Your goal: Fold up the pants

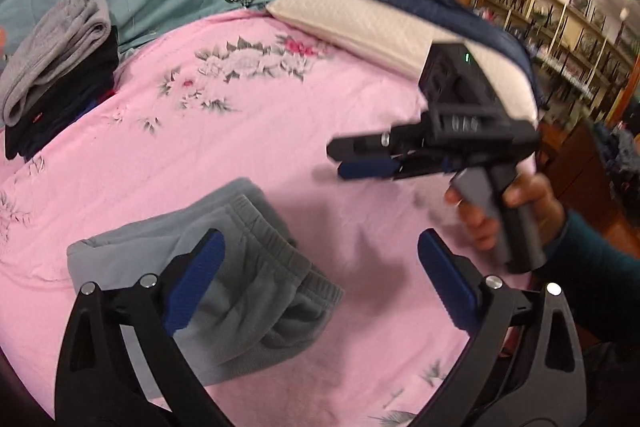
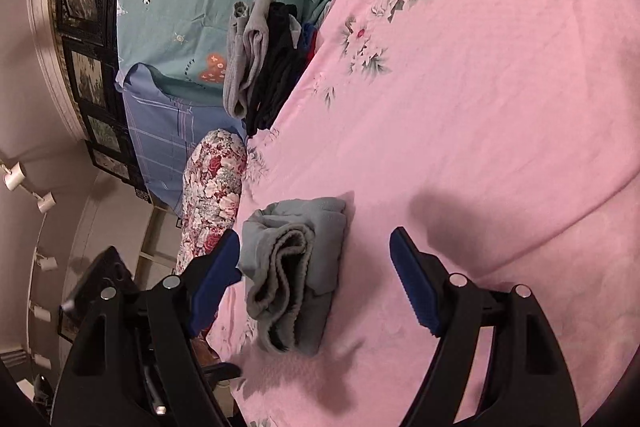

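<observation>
Grey fleece pants (image 1: pixel 248 279) lie folded into a small bundle on the pink floral sheet (image 1: pixel 256 131), waistband showing. They also show in the right wrist view (image 2: pixel 296 267). My left gripper (image 1: pixel 320 247) is open and empty, hovering just above and to the right of the bundle. My right gripper (image 2: pixel 316 247) is open and empty above the bundle. In the left wrist view the right gripper (image 1: pixel 340 159) is held sideways in a hand above the sheet, seen edge-on and blurred.
A stack of folded grey and dark clothes (image 1: pixel 60 67) sits at the sheet's far left edge, also in the right wrist view (image 2: pixel 260 63). A white pillow (image 1: pixel 360 23) with a navy cover lies behind. A floral cushion (image 2: pixel 216 187) lies beside the bed.
</observation>
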Tool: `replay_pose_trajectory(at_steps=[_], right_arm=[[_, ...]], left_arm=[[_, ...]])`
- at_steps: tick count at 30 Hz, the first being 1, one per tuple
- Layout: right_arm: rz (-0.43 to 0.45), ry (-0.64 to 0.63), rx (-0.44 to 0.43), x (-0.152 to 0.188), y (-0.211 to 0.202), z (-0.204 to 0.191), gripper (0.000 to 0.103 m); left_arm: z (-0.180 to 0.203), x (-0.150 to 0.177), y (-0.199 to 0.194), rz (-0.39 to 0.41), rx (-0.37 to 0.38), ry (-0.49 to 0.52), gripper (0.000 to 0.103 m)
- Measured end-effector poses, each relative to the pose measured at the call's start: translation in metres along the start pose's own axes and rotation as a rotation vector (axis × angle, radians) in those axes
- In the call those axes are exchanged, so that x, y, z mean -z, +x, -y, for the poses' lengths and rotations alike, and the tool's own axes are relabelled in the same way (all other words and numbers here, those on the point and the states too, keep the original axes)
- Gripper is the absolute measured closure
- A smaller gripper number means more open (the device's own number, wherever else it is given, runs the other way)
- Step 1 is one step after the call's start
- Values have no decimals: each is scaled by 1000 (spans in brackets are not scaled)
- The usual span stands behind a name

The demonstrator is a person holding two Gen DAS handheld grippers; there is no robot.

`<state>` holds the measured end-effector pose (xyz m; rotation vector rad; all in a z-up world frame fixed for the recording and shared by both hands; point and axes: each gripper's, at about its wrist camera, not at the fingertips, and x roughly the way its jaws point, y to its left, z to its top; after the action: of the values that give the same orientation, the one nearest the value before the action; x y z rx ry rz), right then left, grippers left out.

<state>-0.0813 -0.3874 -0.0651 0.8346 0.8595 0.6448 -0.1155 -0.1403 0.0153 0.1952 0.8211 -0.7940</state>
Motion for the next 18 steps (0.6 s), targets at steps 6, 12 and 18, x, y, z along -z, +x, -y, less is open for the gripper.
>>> replay_pose_trajectory(at_steps=[6,12,18], right_arm=[[-94,-150,-46,13,17,-45,25],[-156,-368,127,9,56,-88,25],[-283,-396,212,2,106,-70,33]], left_arm=[[-79,13,-50,61,-87,-264,4],[-148,53,-83,89,-124,-512,4],[-165,70,-74,49,-149,-530,4]])
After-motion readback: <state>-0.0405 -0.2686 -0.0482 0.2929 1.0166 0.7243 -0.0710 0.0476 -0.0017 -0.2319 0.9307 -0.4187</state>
